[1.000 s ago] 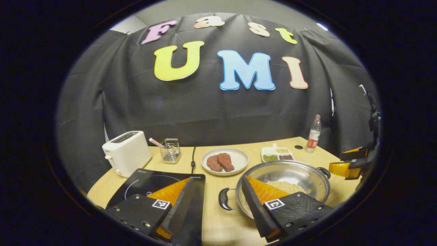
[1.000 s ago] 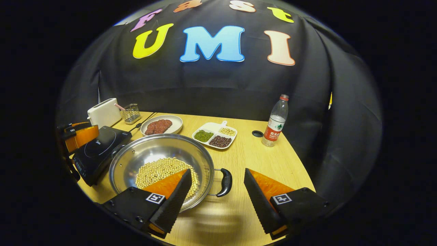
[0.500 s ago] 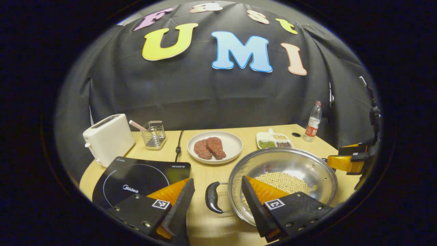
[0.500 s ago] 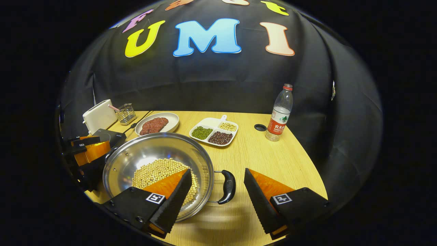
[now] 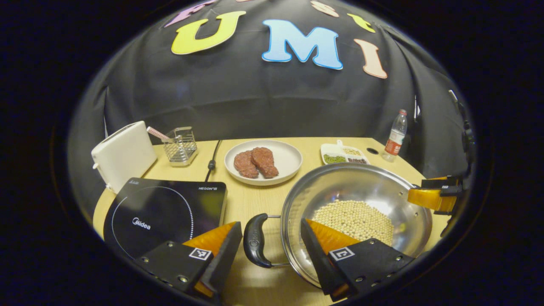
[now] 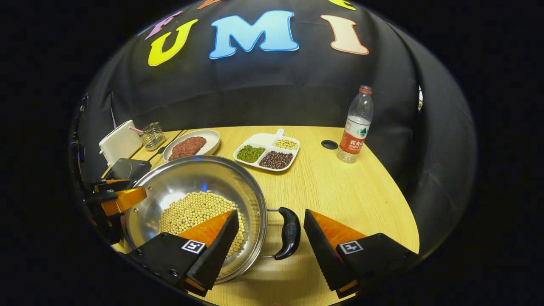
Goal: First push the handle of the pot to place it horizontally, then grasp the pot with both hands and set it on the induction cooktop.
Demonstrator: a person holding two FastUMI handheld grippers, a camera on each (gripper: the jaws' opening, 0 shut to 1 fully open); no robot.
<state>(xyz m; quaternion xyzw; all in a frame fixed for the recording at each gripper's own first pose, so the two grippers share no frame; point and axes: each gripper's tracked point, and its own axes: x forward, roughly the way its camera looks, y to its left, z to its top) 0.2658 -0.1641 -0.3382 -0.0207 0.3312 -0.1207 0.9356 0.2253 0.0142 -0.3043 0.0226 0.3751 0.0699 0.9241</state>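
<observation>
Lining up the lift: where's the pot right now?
In the left gripper view, the pot sits on the table right of the induction cooktop, just before the plate.

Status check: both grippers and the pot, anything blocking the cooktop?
Left hand-held gripper open, straddling pot's left handle. Right hand-held gripper open around right handle. Pot of beans on the table, beside induction cooktop. Cooktop surface bare.

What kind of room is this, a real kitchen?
Probably a mock kitchen set up in a booth: a table carries an induction cooktop, a toaster and a pot of beans, with black cloth behind.
</observation>
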